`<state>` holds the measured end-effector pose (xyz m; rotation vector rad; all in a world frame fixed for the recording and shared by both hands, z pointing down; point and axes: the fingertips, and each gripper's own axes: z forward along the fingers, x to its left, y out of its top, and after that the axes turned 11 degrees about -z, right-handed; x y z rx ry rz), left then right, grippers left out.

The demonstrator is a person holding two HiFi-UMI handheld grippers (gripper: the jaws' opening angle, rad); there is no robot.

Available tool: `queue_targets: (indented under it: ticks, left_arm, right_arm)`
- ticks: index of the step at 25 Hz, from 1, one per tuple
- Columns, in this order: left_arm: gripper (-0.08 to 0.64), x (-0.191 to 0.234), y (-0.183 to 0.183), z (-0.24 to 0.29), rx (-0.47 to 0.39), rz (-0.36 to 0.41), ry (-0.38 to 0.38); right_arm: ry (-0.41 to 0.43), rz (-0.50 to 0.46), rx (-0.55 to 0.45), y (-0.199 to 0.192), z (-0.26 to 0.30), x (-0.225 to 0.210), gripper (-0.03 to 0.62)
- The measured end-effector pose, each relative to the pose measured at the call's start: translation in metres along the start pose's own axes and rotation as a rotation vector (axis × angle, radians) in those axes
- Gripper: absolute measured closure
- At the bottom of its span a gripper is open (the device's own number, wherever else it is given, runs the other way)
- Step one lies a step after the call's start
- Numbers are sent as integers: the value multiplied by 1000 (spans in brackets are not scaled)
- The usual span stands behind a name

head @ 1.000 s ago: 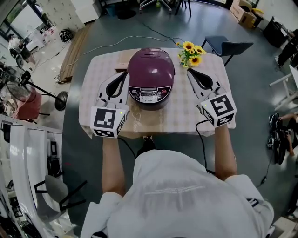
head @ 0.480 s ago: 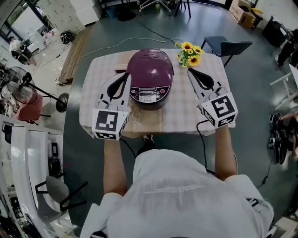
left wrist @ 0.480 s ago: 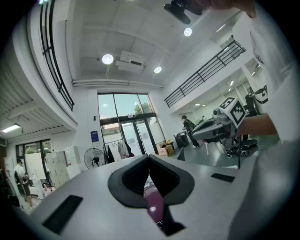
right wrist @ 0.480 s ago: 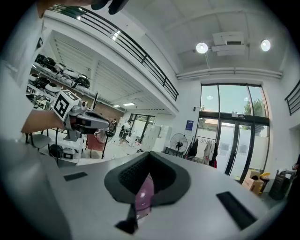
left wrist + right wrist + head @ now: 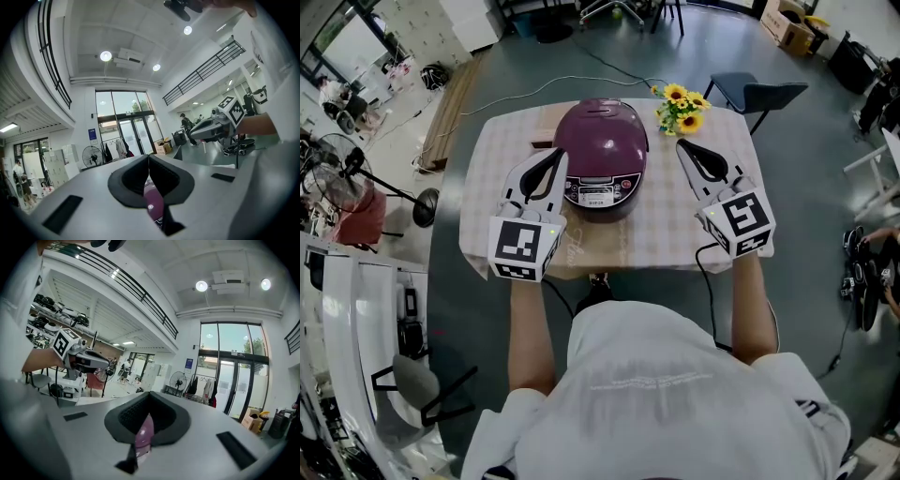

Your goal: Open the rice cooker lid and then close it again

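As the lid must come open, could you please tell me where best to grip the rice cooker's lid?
Probably the lid's front edge above the control panel, approached from the person's side: the dome is smooth, and the panel faces that way.

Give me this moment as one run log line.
stage: before opening | rice cooker: lid closed | left gripper: shut, empty, close beside cooker's left | right gripper: shut, empty, apart on its right

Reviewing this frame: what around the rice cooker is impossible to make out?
- Control panel labels: too small in the head view.
- Rice cooker: in both gripper views, shut jaws hide all but a purple sliver.
- Left gripper touching the cooker or not: the head view's steep angle hides any gap.
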<state>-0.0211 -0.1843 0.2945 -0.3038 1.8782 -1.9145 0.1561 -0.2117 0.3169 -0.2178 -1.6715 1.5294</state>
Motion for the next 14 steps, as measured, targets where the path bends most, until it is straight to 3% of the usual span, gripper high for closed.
queue_targets:
  ticks: [14]
  left_arm:
    - [543, -3, -4, 0, 27, -10, -19]
  right_arm:
    - [15, 8, 8, -2, 1, 2, 568]
